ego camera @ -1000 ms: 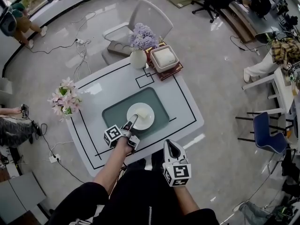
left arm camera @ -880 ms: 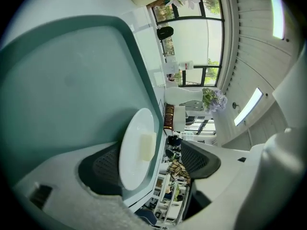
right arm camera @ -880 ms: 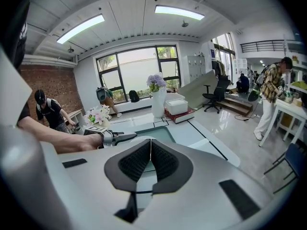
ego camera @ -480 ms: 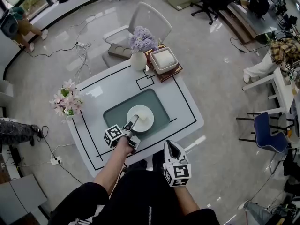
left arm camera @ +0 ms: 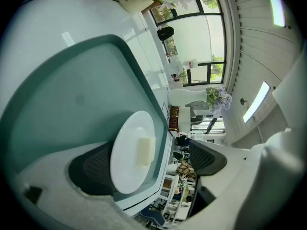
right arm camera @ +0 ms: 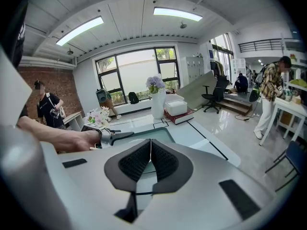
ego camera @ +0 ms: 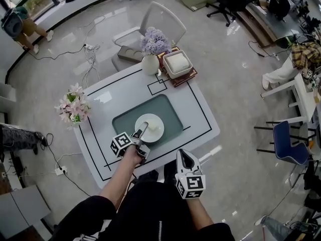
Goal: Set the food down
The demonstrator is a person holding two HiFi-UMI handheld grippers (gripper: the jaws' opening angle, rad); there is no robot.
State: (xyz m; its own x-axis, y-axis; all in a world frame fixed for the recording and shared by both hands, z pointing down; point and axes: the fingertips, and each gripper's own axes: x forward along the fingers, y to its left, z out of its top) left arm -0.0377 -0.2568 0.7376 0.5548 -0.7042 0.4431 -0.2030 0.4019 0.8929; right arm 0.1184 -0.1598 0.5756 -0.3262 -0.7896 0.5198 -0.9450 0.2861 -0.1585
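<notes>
The placing itself looks done. The round white plate (left arm camera: 123,169) lies flat on the grey-green rectangular mat (ego camera: 150,109) in the middle of the white table with black lines (ego camera: 196,115), and the pale rectangular block of food (left arm camera: 145,150) sits on the plate, a little off its centre.

Your left gripper (ego camera: 142,131) is at the plate's near rim. Its jaws have just been opening and now stand wide: one pad is well clear of the plate on one side, while the other lies low beside the rim, with the rim between the two. Whether that lower pad touches the plate, you cannot tell from these views, but nothing is being pinched, and the plate seems to rest on the mat by its own weight.

Your right gripper (right arm camera: 150,147) is off the table's near edge, pads pressed together with nothing between them, taking no part in this.

What is left, by my reading, is small: draw the left gripper back from the rim without nudging the plate. The risk is a pad catching the rim and sliding the plate on the mat.
</notes>
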